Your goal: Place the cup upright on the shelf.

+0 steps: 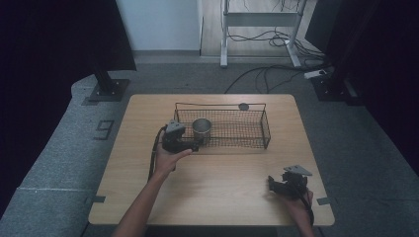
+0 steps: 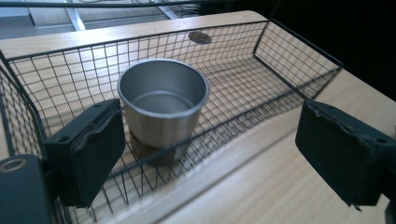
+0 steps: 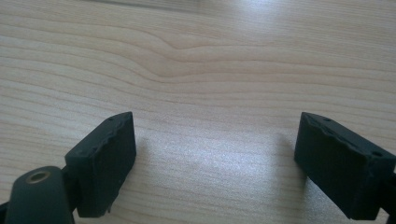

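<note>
Steel cup (image 2: 162, 105): stood upright in wire basket (image 2: 289, 51), apparently already placed. Left gripper (image 2: 212, 154): fingers apart, cup just beyond. Right gripper (image 3: 229, 163): fingers apart, empty, over bare table (image 3: 210, 70).

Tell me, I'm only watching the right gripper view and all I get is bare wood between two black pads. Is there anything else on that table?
Observer: Yes, a black wire basket sits toward the far side of the table.
Operator: Anything inside it?
Observer: A metal cup, upright and empty, at the basket's left end.
Operator: And the other hand?
Observer: The left gripper is at the basket's near left corner, jaws wide open. One jaw reaches over the basket's front wall beside the cup and the other stays outside.
Operator: Where's mine in all this?
Observer: The right gripper is low near the table's front right corner, well apart from the basket.
</note>
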Demonstrator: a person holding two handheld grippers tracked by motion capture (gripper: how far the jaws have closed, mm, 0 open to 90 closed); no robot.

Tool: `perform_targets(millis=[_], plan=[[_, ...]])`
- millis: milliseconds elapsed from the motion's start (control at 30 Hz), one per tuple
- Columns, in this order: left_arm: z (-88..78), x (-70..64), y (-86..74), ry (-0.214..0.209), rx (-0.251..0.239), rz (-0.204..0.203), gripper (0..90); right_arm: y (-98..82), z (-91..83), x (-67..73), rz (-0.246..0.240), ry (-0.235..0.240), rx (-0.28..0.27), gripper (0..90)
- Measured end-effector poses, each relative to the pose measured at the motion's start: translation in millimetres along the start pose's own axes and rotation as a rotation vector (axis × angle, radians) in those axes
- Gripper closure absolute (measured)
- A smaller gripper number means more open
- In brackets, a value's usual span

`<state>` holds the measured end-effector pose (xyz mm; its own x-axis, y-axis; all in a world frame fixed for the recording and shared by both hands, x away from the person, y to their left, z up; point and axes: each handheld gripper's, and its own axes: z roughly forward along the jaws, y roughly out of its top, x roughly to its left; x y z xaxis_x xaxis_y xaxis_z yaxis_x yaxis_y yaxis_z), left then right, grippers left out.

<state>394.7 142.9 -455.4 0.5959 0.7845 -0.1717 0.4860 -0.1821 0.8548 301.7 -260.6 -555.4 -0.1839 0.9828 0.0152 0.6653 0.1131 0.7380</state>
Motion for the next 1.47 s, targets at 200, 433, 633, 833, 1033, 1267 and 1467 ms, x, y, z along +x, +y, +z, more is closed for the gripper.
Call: perform_targets(millis=[200,433,633,833,1033,1267,1467], plan=[[-19.1,-7.9,-27.5,-0.041,0.004,-0.006,8.9,0.0,0.0,0.0,0.000,0.000,0.000,12.4],[-35.3,-15.2,-54.8,-0.028,0.014,0.028,8.9,0.2,0.1,-0.1,-0.001,-0.002,0.001,12.4],[-53.0,-18.1,-76.7,-0.019,0.003,0.010,9.1,0.2,0.1,-0.1,-0.001,-0.002,0.001,12.4],[-61.5,-17.5,-95.5,-0.015,0.032,0.002,9.1,0.2,0.1,0.0,-0.001,-0.002,0.001,12.4],[-64.3,-14.0,-109.3,-0.009,0.049,-0.023,9.8,0.2,0.1,-0.1,-0.001,-0.002,0.001,12.4],[-61.4,-13.2,-112.9,-0.010,0.062,-0.027,10.0,0.2,0.1,0.0,0.000,-0.002,0.002,12.4],[-61.3,-9.9,-115.4,-0.006,0.066,-0.043,10.6,0.4,0.2,0.1,0.000,-0.003,0.001,12.2]])
